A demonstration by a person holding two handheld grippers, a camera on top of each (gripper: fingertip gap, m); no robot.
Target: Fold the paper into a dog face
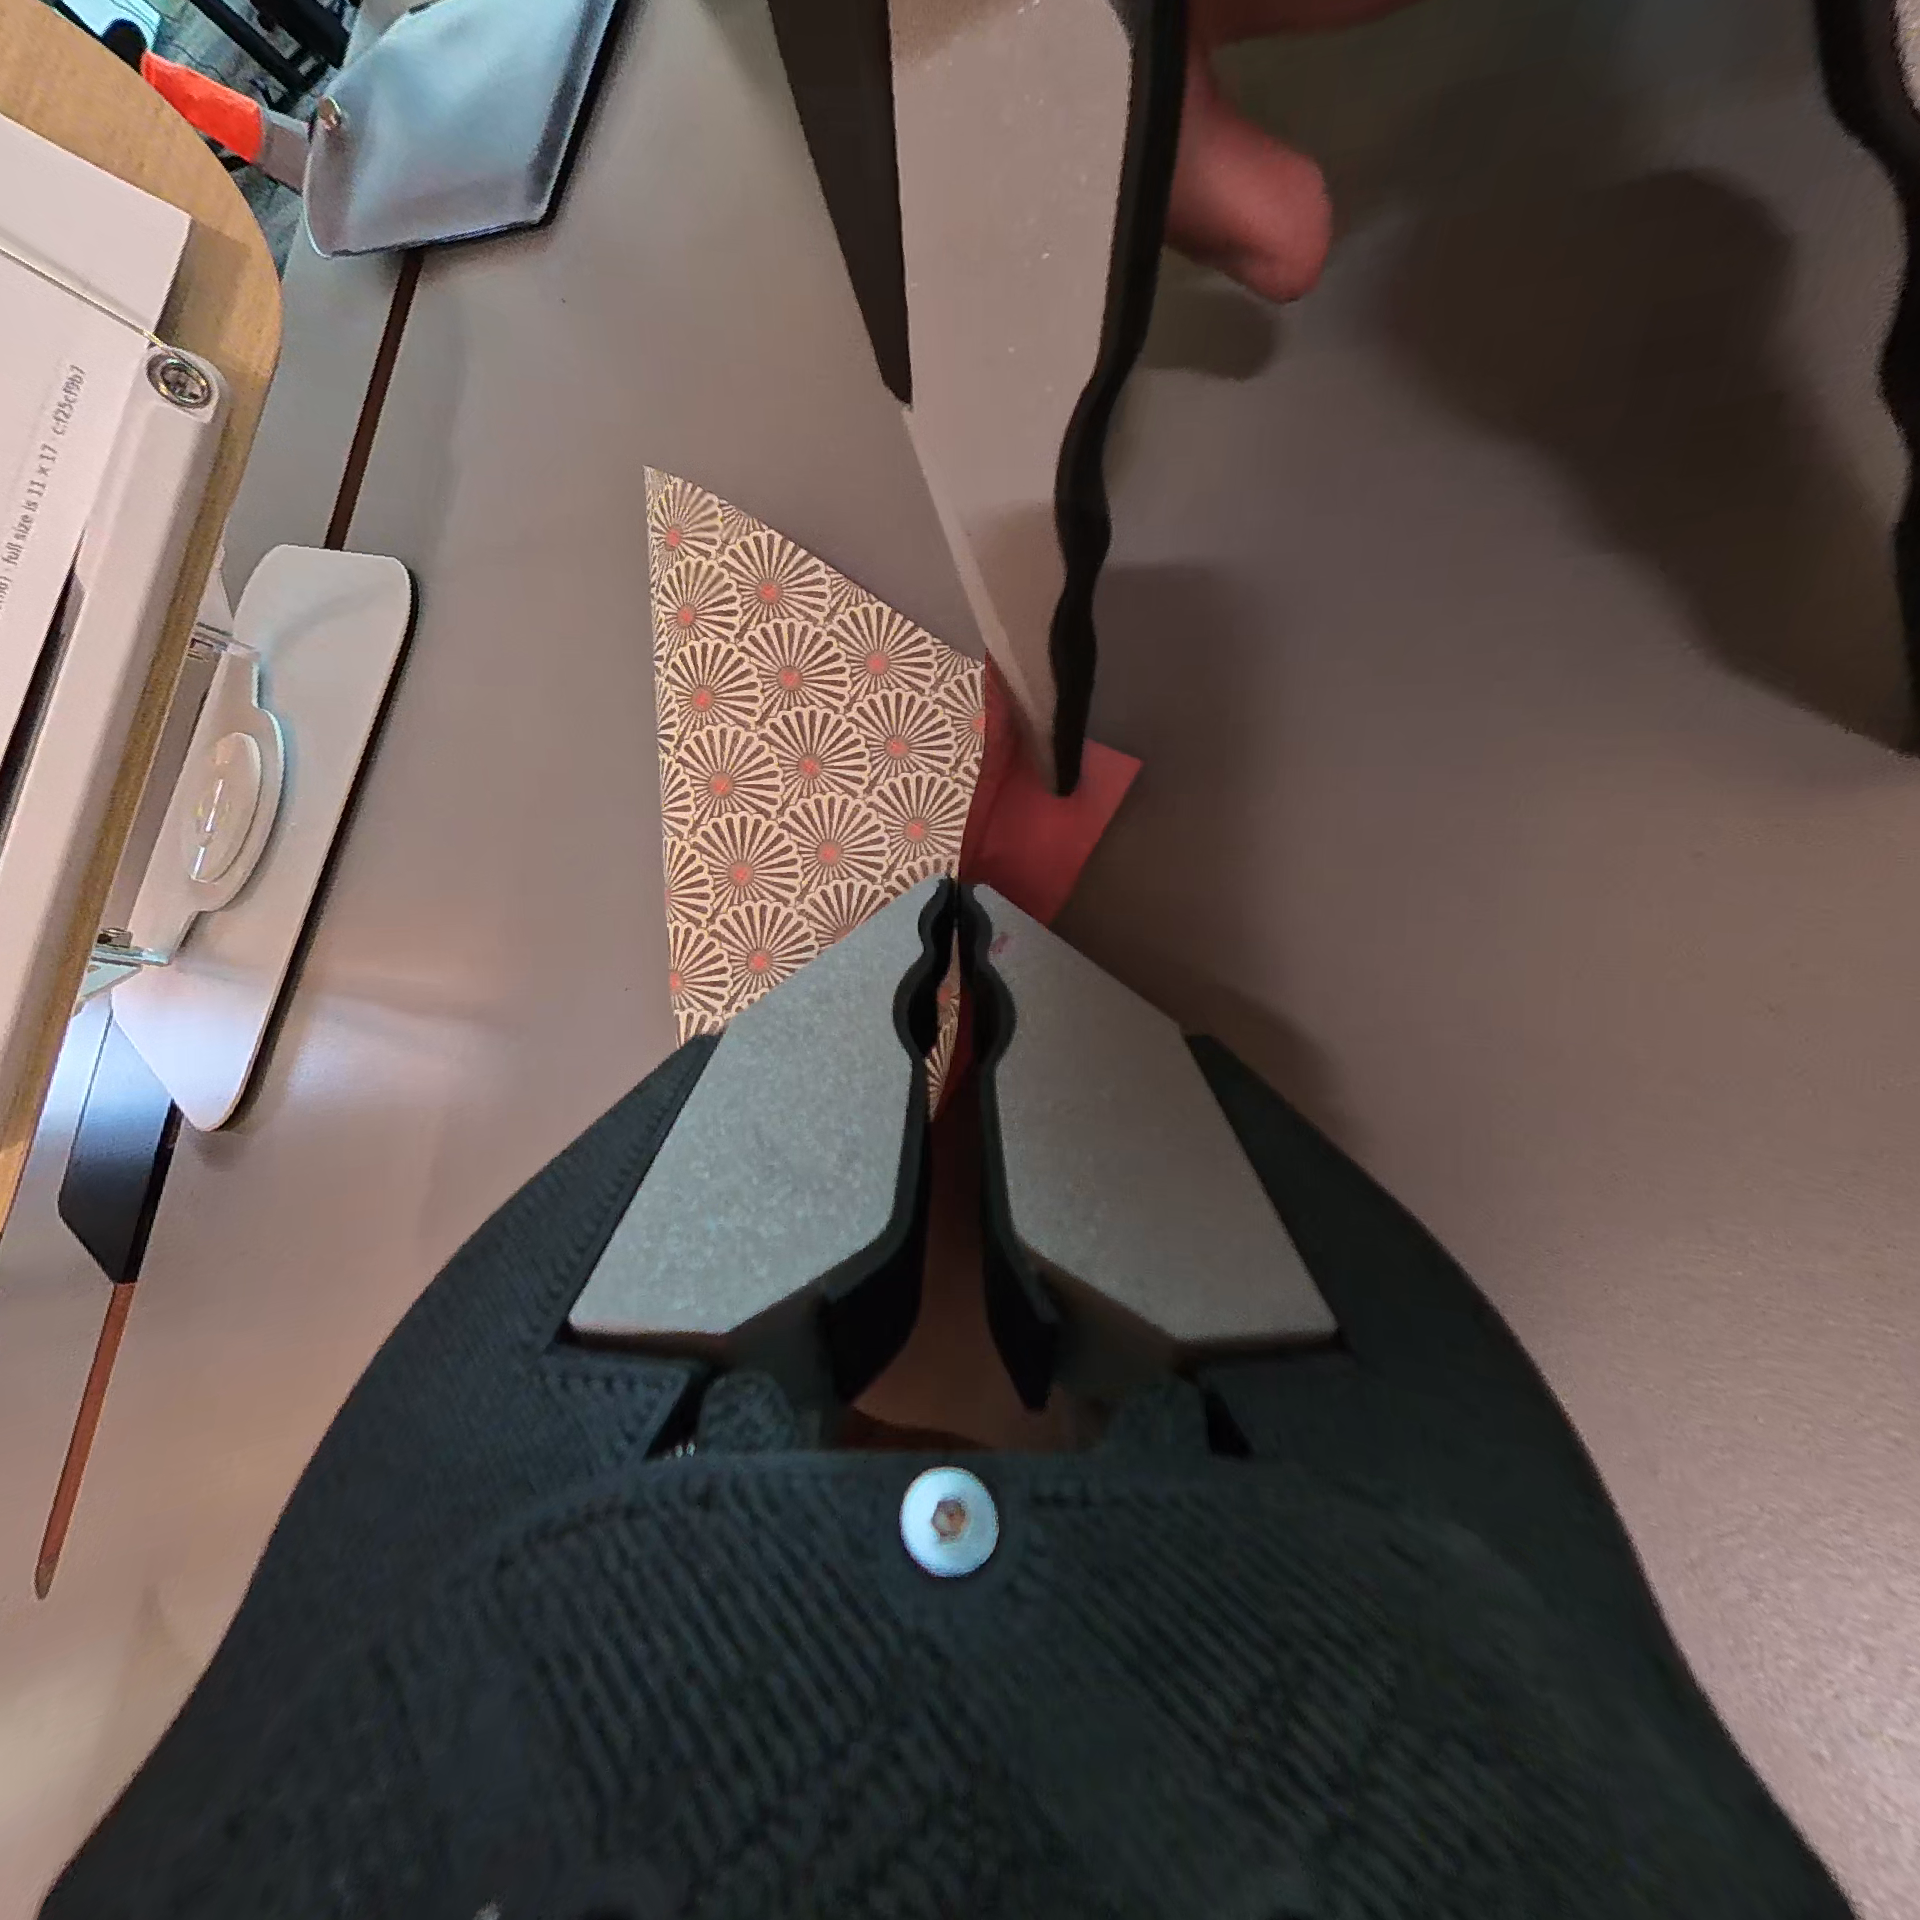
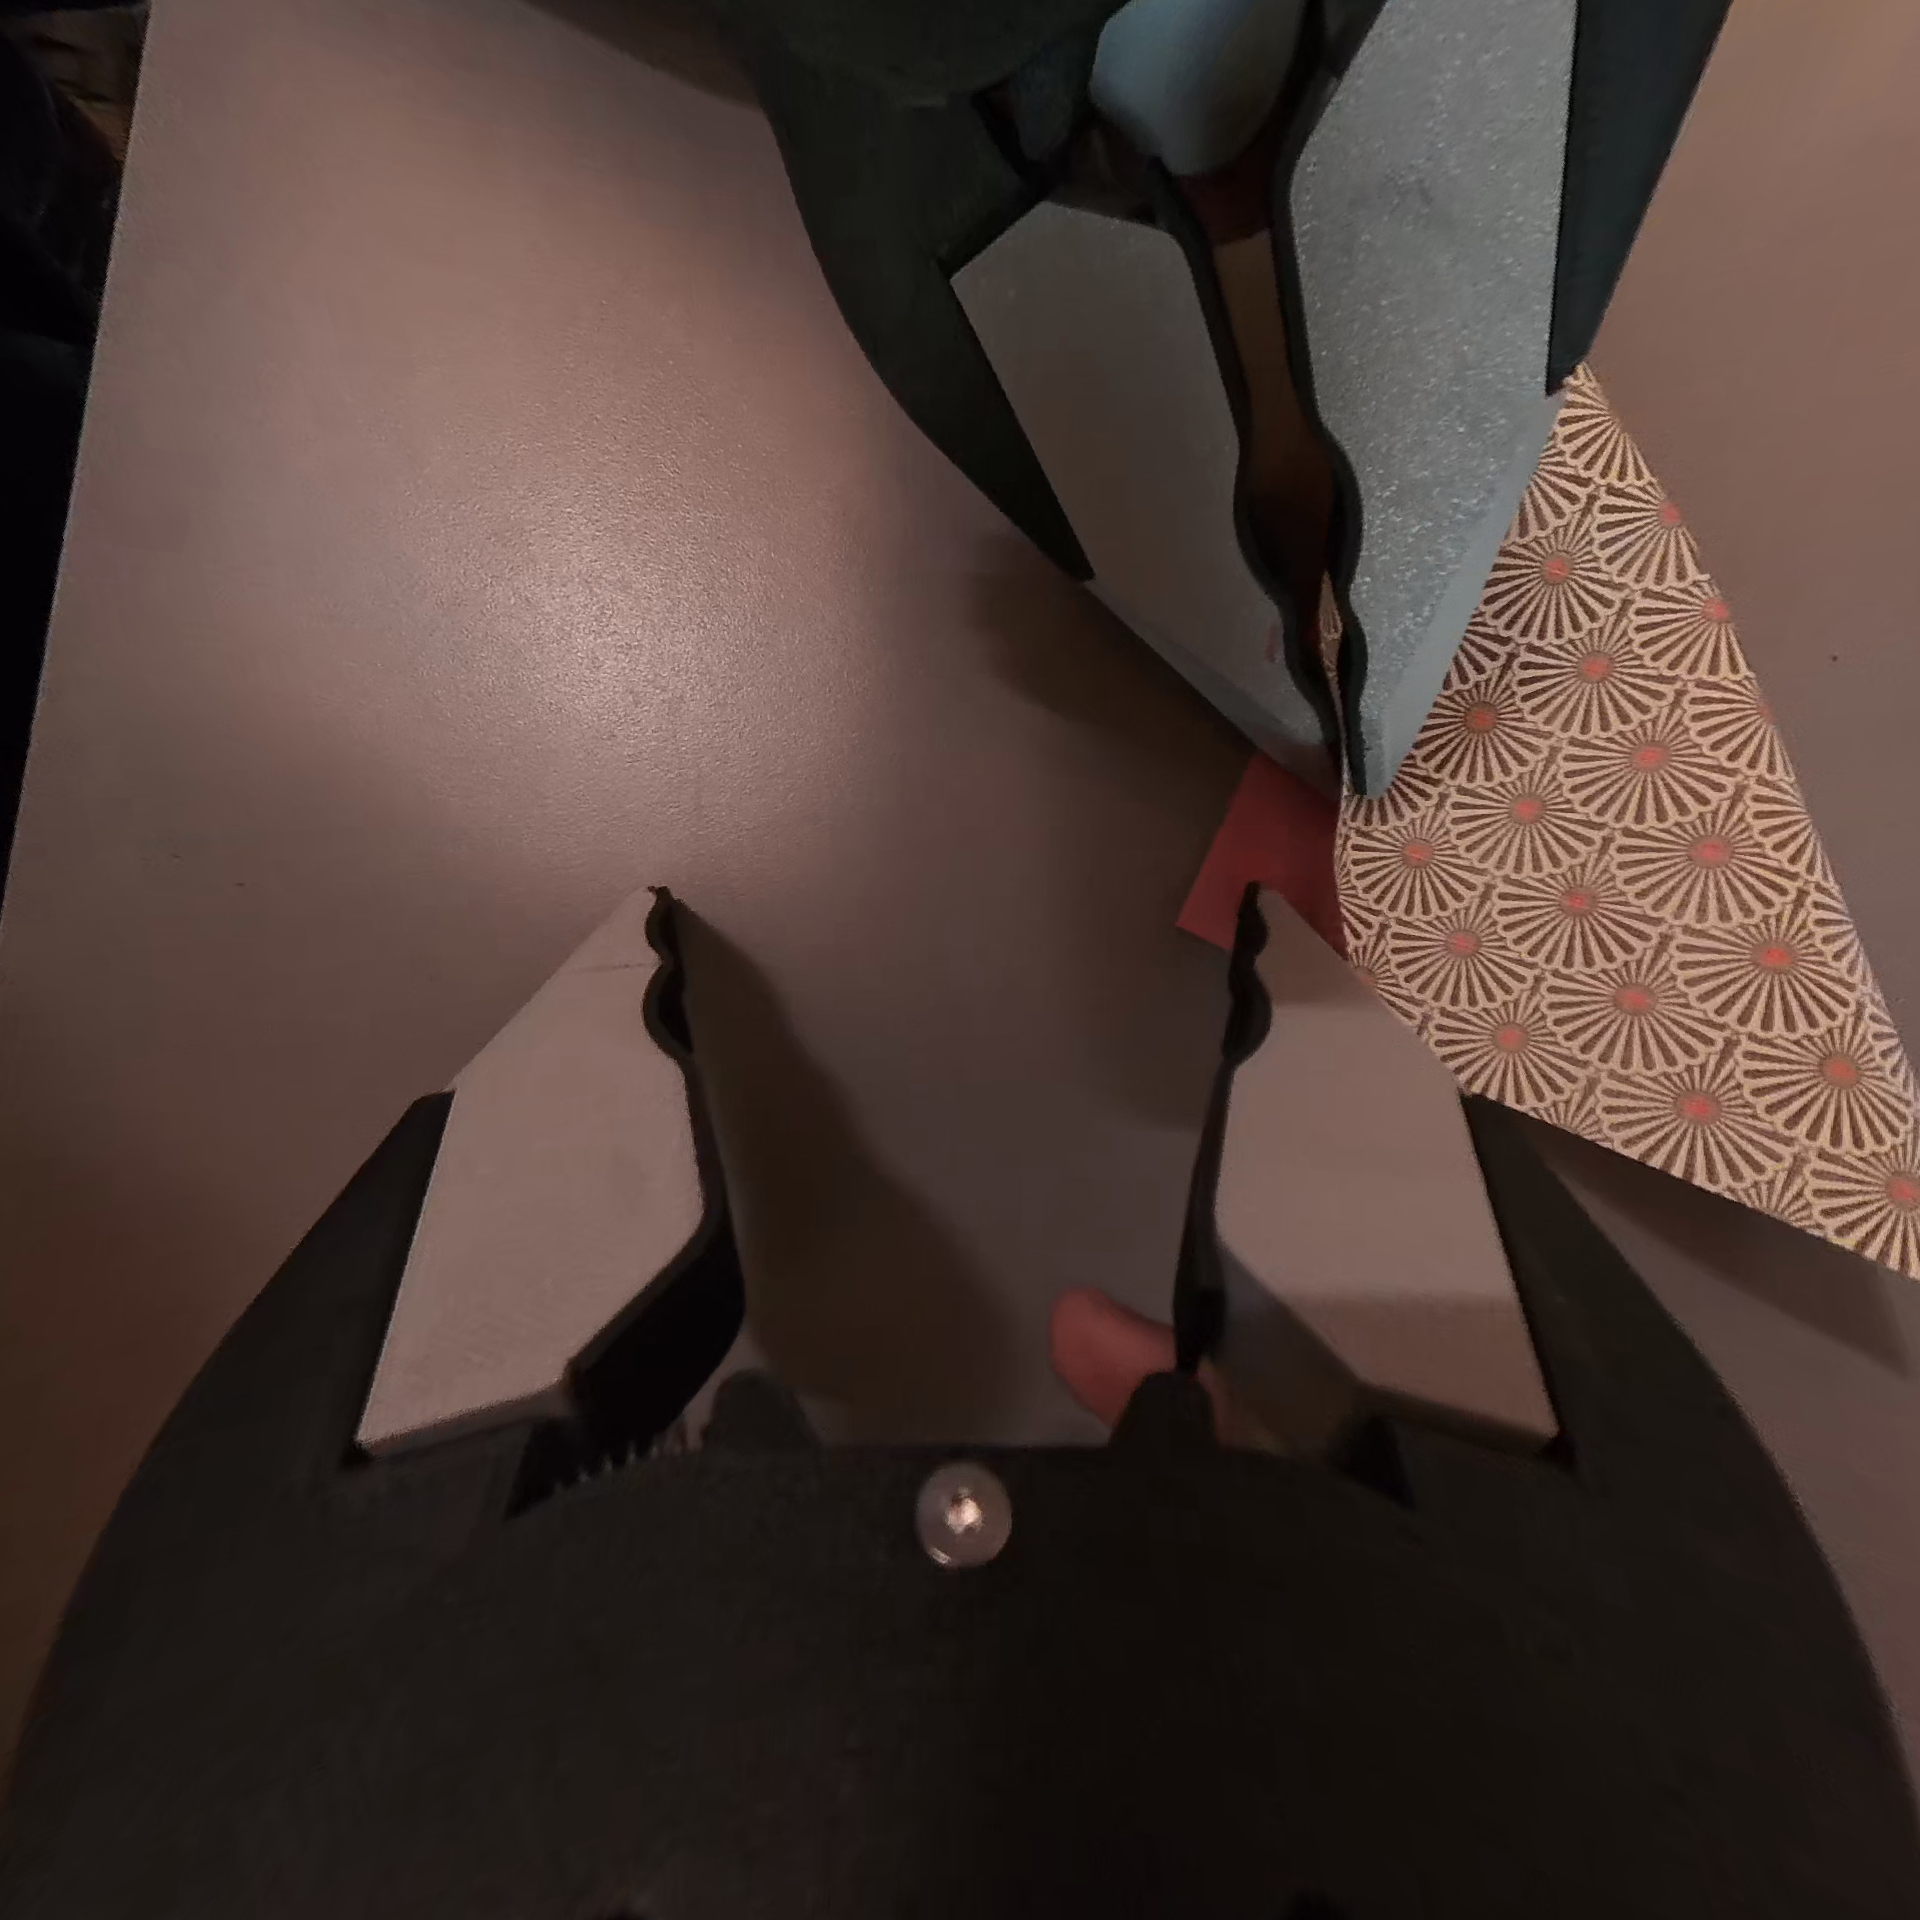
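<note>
The paper is partly folded, with a fan-flower pattern outside and a plain red inner side, and lies on the grey table. My left gripper is shut on the paper's near edge, where the patterned and red sides meet. One finger of my right gripper comes down from above, its tip on the red flap. In the right wrist view my right gripper is open wide, its right fingertip over the red flap and nothing between the fingers. The left gripper pinches the paper there.
At the left stand a wooden board with a white box, a white base plate with a clear holder and a grey metal piece. A person's thumb shows behind the right gripper. The table's left edge is near.
</note>
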